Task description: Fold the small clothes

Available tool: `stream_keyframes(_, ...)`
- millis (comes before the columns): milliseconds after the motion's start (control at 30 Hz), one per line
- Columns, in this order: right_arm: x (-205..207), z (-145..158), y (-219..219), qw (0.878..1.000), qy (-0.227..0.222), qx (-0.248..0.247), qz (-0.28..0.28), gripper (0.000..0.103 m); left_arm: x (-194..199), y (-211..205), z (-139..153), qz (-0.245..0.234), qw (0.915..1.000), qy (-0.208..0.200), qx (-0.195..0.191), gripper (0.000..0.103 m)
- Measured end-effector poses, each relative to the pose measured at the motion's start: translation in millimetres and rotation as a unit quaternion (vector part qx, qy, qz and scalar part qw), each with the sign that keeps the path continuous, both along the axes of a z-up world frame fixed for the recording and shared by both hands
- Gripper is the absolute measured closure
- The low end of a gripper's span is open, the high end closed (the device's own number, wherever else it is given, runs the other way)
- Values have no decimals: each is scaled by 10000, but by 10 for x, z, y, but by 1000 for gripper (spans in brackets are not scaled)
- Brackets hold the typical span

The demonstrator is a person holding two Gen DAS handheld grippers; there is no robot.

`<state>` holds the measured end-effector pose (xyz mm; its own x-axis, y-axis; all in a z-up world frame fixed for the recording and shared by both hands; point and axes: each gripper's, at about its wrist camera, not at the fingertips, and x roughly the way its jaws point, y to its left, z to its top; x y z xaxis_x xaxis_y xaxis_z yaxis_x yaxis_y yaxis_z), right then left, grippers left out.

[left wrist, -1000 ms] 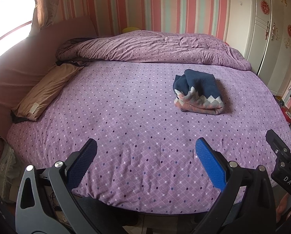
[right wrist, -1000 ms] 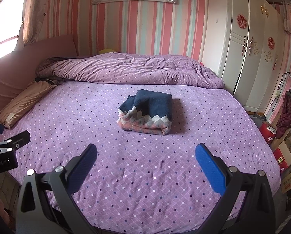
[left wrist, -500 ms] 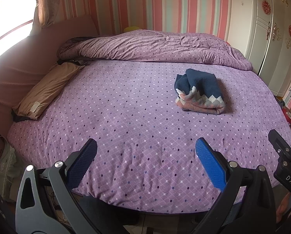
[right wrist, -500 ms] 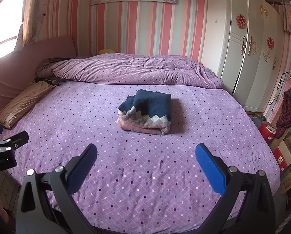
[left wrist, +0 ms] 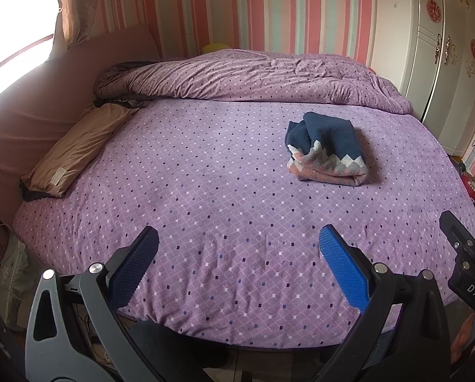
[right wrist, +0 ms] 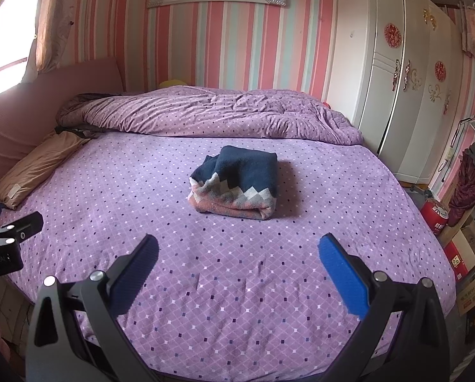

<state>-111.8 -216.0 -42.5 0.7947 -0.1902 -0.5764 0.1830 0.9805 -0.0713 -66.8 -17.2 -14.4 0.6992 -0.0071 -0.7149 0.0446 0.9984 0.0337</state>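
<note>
While both claws hang above the near edge of the purple bed (left wrist: 205, 191), the folded sweater (right wrist: 237, 187) lies mid-mattress, well apart from them. Left gripper (left wrist: 237, 254): fingers spread, empty. Right gripper (right wrist: 237, 258): likewise spread, empty.

The folded sweater (right wrist: 235, 186) looked like thick, fuzzy knit, matt, lying on the bed sheet (right wrist: 237, 254) of soft printed cloth. Beyond the sweater, the quilt (right wrist: 212, 113) was plush and wrinkled. The wardrobe (right wrist: 396, 89) was glossy white. Gripper pads (left wrist: 344, 269) looked like ribbed blue rubber beside matt black plastic.
</note>
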Motion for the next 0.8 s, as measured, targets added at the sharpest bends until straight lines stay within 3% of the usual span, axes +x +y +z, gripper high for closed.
stream_keyframes(333,-3,-12,3,10000,8,-39,-11,2,-1,-19,16,-185,9998,21,-84,3)
stream_keyframes(567,-3,-15,-11,10000,3,-65,-17,2,-96,-41,102,-115,9993,-346,-26,3)
stream_keyframes(800,-1,-9,-20,10000,-3,-72,-16,2,-97,-93,126,-184,9993,-328,16,3)
